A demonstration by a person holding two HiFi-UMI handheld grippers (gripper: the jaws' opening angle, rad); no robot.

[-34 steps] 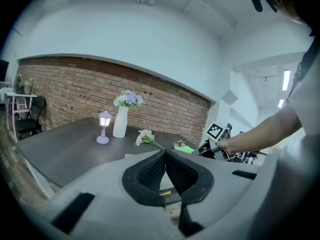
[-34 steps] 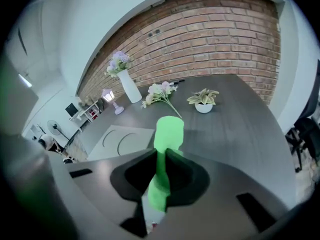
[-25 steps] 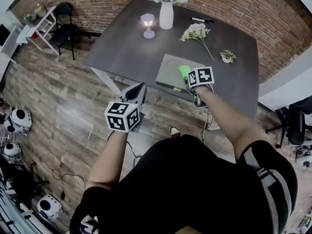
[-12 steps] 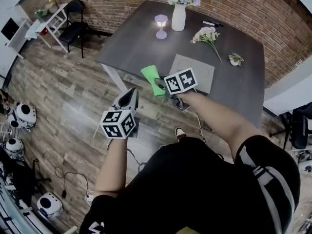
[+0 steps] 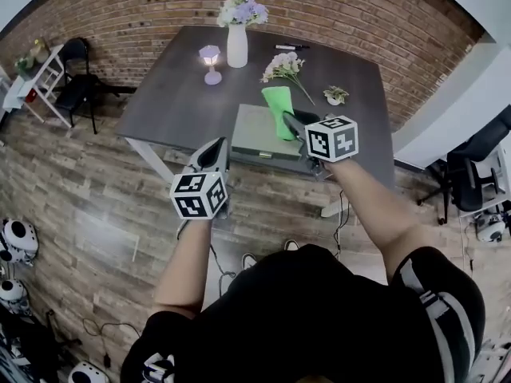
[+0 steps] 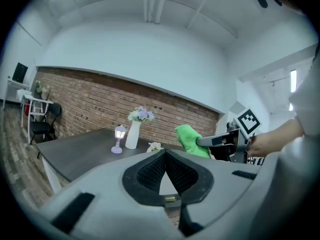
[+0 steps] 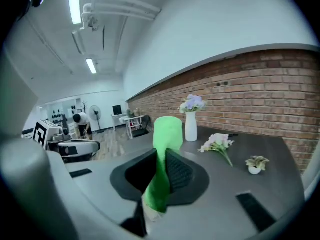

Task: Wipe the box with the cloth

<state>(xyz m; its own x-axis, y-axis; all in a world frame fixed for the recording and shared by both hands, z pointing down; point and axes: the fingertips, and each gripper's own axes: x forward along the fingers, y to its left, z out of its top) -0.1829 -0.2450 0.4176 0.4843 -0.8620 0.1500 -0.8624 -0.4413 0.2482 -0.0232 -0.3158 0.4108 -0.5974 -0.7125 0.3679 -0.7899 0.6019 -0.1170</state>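
A dark desk (image 5: 168, 94) stands against a brick wall (image 5: 359, 22) on a plank floor. My right hand-held gripper (image 5: 292, 121) is clenched on the green cloth (image 5: 279, 104), which stands up past the jaw tips and trails out below them, held in the air. Just under and to the left of that hand-held gripper lies the flat grey box (image 5: 254, 130), near the desk's front edge. The cloth hovers about over its far right corner. My left hand-held gripper (image 5: 214, 152) has its jaws together on nothing and hangs off the desk, short of the box. Beyond the box stand a white vase (image 5: 237, 46), a small lamp (image 5: 211, 62) and a flower sprig (image 5: 286, 66). I judge the wiping not yet begun: the cloth is in grip, but it must come down onto the lid and sweep across.
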